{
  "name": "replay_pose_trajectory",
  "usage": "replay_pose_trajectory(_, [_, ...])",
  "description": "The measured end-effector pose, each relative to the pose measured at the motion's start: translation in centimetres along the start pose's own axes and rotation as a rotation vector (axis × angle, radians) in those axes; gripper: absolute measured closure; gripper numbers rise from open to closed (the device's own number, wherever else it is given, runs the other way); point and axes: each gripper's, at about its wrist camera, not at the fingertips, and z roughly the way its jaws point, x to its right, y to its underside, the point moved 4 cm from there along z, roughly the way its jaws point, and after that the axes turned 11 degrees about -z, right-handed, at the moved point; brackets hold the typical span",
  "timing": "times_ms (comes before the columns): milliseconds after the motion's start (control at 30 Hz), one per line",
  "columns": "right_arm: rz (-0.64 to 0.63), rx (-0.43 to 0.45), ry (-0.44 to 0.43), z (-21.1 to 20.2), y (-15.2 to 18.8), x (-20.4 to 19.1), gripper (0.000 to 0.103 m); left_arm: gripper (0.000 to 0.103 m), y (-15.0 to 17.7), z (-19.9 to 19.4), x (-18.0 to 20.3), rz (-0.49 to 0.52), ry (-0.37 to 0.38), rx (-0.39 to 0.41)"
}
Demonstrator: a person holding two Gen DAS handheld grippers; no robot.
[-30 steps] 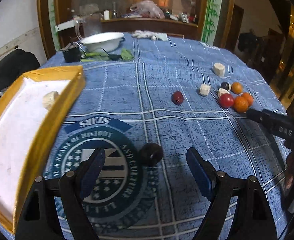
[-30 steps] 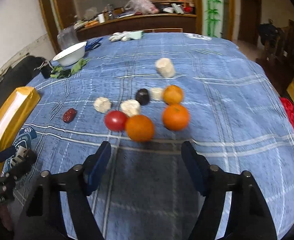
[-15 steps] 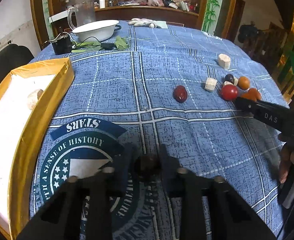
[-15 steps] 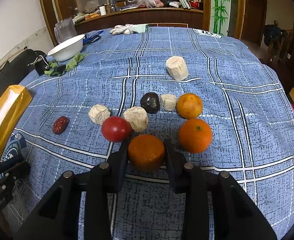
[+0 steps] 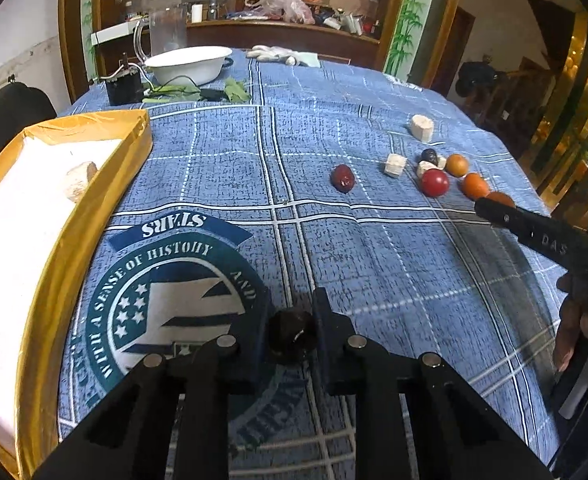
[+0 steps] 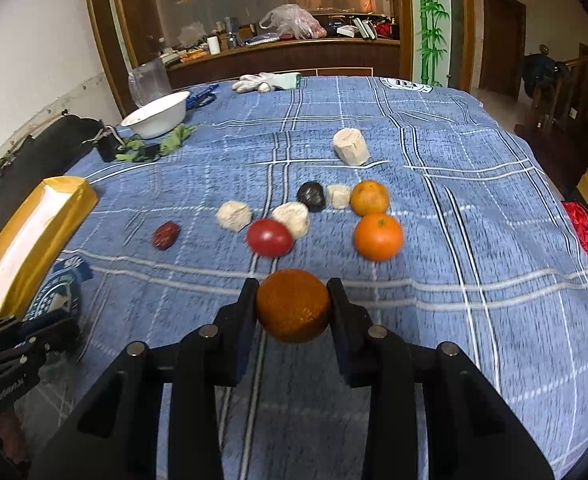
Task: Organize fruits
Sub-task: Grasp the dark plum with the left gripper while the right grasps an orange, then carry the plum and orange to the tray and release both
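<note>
**Both grippers loaded, tray run to come**

I have fruit in each hand. My left gripper (image 5: 292, 334) is closed on a dark fruit (image 5: 292, 336), pinched between its two fingers above the printed emblem (image 5: 166, 300) on the blue cloth (image 5: 374, 260). My right gripper (image 6: 293, 306) is clamped on an orange (image 6: 293, 305), held just ahead of the camera and, by the look of it, clear of the cloth.

The gold tray (image 5: 106, 184) lies to the left of my left gripper, near it, with one pale chunk (image 5: 79, 178) already inside. From my right gripper the tray sits far off to the left. Ahead of the right gripper the rest waits: a tomato (image 6: 269, 237), two more oranges (image 6: 378, 237), a red date (image 6: 166, 235), another dark fruit (image 6: 311, 196) and several pale chunks, loosely bunched.

As I judge it, the pick is done on both sides and the carry is next. The left load needs only a short swing leftward over the tray wall before the fingers open. The right load must cross the whole cloth, so I would go high enough to clear the rim, and keep the two grippers from meeting over the tray.
</note>
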Motion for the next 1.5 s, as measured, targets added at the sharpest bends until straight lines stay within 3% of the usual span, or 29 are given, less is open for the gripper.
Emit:
replay_pose_trajectory(300, [-0.011,0.045,-0.021,-2.8,1.6,-2.2,0.067,0.084,0.2,-3.4,0.5,0.037,0.067,0.102])
replay_pose_trajectory(833, [-0.040,0.099,-0.055,-5.1,0.9,-4.6,0.067,0.084,-0.2,-6.1,0.5,0.041,0.097,0.192])
replay_pose_trajectory(1133, [-0.059,0.121,-0.075,-5.6,0.1,-5.6,0.067,0.084,-1.0,-7.5,-1.3,-0.014,0.052,0.235])
replay_pose_trajectory(1500, [-0.123,0.138,-0.164,-4.9,-1.8,-9.8,0.067,0.084,-2.2,-8.7,-5.5,-0.130,-0.081,0.261])
